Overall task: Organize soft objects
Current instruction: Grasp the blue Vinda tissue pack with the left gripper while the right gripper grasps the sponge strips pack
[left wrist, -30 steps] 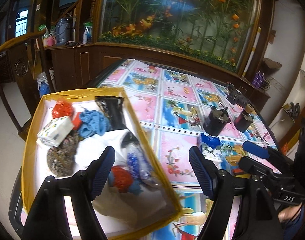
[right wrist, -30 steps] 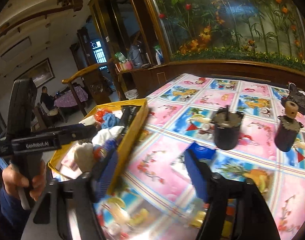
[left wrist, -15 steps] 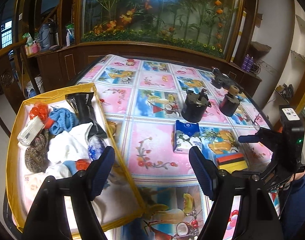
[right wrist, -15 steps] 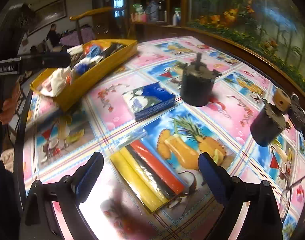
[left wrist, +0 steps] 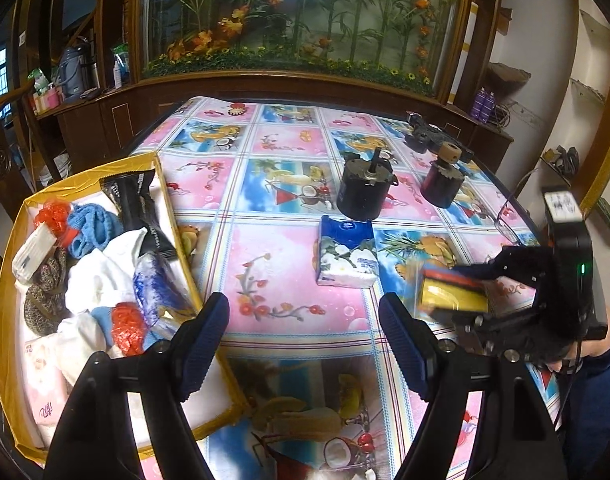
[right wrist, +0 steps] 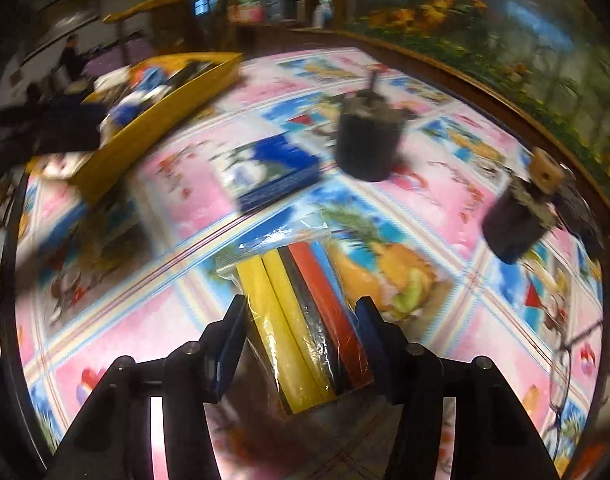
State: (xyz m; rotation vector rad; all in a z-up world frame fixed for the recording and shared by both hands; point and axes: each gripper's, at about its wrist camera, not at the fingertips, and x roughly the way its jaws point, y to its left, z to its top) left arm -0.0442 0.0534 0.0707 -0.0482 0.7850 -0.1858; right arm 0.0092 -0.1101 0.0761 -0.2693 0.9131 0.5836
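Table (left wrist: 297, 308): cartoon-print cloth; landmark for everything below.
Yellow bin (left wrist: 9, 280): table's left edge, already heaped with soft stuff.
Tissue pack (left wrist: 347, 252): mid-table, loose, just in front of the black motor (left wrist: 365, 190).
Sponge pack (right wrist: 305, 320): bagged foam strips, raised off the table's right side.
Right gripper (right wrist: 301, 340): jaws closing, pads on both pack edges, grasping it.
Left gripper (left wrist: 305, 336): opening, empty, above the table beside the bin.
Risk: slick bag and squashy foam may slide out.
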